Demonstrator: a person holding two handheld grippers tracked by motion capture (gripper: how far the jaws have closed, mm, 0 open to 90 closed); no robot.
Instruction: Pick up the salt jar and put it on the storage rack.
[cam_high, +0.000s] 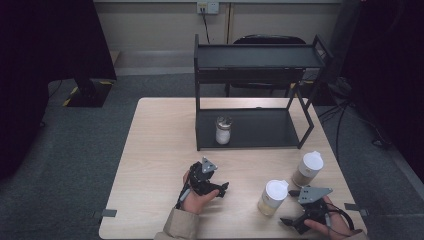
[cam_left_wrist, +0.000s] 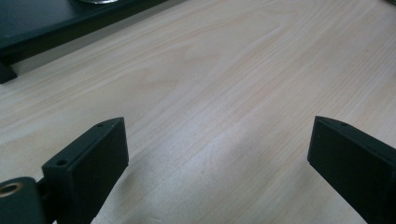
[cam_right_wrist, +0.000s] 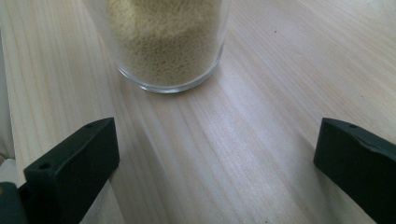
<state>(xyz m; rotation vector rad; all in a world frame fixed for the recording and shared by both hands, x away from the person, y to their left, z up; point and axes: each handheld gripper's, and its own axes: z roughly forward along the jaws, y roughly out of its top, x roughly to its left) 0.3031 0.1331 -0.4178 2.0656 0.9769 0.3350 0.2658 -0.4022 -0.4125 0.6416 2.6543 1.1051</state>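
Two white-lidded glass jars stand on the wooden table (cam_high: 155, 150): one with yellow grains (cam_high: 272, 196) and one with brown contents (cam_high: 306, 169). My right gripper (cam_high: 289, 206) sits just right of the yellow-grain jar and points at it. In the right gripper view that jar's base (cam_right_wrist: 169, 42) stands just past the open gripper (cam_right_wrist: 219, 133), untouched. My left gripper (cam_high: 212, 179) rests low near the table's front middle, open (cam_left_wrist: 219, 135) over bare wood. A third jar (cam_high: 223, 130) stands on the lower level of the black shelf (cam_high: 260, 137).
The black two-tier shelf takes up the back of the table, and its base edge (cam_left_wrist: 56, 28) shows at the top left of the left gripper view. A chair (cam_high: 267, 40) stands behind it. The table's front edge lies close beneath both hands.
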